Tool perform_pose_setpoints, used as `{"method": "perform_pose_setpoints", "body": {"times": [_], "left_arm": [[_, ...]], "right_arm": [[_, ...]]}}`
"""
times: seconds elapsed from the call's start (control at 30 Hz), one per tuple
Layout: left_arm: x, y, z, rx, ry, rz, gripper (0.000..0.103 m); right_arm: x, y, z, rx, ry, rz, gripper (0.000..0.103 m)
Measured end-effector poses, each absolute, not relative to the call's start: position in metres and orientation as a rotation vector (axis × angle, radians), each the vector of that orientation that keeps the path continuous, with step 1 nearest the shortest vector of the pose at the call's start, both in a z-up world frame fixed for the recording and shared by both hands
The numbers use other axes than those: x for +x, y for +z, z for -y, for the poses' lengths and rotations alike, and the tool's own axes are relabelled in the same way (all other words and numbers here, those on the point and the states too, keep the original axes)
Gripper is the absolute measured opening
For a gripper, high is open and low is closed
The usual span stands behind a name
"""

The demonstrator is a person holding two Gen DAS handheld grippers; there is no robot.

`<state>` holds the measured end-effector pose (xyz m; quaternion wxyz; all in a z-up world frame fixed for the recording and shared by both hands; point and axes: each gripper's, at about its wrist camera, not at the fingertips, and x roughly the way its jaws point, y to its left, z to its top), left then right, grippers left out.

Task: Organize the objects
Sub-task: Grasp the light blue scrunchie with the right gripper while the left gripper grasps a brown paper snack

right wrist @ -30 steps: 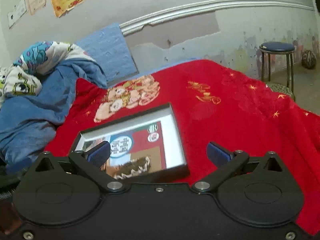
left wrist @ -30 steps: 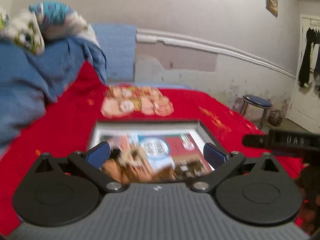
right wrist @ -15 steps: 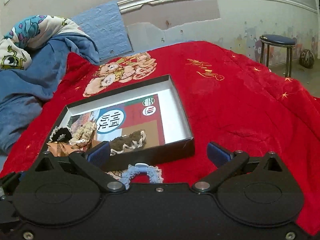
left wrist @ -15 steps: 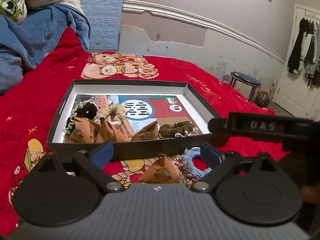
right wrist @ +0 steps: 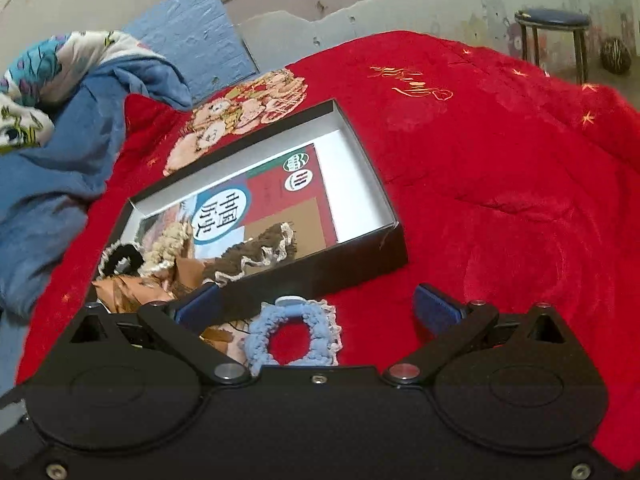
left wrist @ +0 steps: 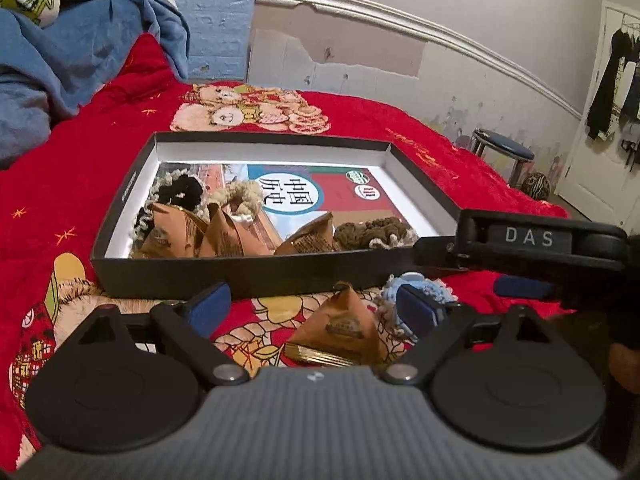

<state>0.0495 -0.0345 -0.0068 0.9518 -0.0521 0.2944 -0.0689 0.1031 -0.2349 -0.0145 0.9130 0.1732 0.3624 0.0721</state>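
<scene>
A shallow black box (left wrist: 248, 276) (right wrist: 352, 268) lies on the red bedspread. It holds brown pyramid packets (left wrist: 176, 232), a black scrunchie (left wrist: 184, 190), a beige scrunchie (left wrist: 240, 194) and a brown scrunchie (left wrist: 372, 232) (right wrist: 260, 252). Outside it, in front, lie a brown pyramid packet (left wrist: 340, 328) and a light blue scrunchie (right wrist: 292, 332) (left wrist: 420, 286). My left gripper (left wrist: 316, 312) is open above the loose packet. My right gripper (right wrist: 316, 308) is open above the blue scrunchie; its arm (left wrist: 532, 240) shows in the left wrist view.
A heap of blue and patterned bedding (left wrist: 80, 40) (right wrist: 60, 120) lies at the far left. The wall runs behind the bed. A blue-topped stool (left wrist: 504, 150) (right wrist: 552, 20) and a ball (right wrist: 616, 56) stand on the floor at right.
Both grippers have drawn back and tilted down from the box. The loose packet and blue scrunchie in front of the box have come into view between the open fingers.
</scene>
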Motion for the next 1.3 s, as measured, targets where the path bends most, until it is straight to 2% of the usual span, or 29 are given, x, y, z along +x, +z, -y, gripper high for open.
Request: {"method": "perform_pose_setpoints", "body": {"times": [0.27,0.6,1.07,1.17,1.3], "left_arm": [[0.054,-0.018,0.040,-0.055,-0.126,-0.644,0.085],[0.053,-0.023,0.045,-0.080,-0.177,-0.663,0.057],[0.054,-0.018,0.043,-0.046,-0.130,-0.673,0.053],[0.056,-0.016,0.037,-0.044,-0.101,-0.677,0.053],[0.059,-0.015,0.029,-0.078,-0.086,-0.687,0.053]], "right_arm": [[0.106,-0.023,0.223,0.327,0.191,-0.794,0.102],[0.103,-0.023,0.219,0.281,0.179,-0.798,0.094],[0.105,-0.025,0.213,0.238,0.188,-0.810,0.087],[0.105,-0.026,0.214,0.241,0.195,-0.809,0.083],[0.105,-0.025,0.213,0.258,0.223,-0.801,0.069]]}}
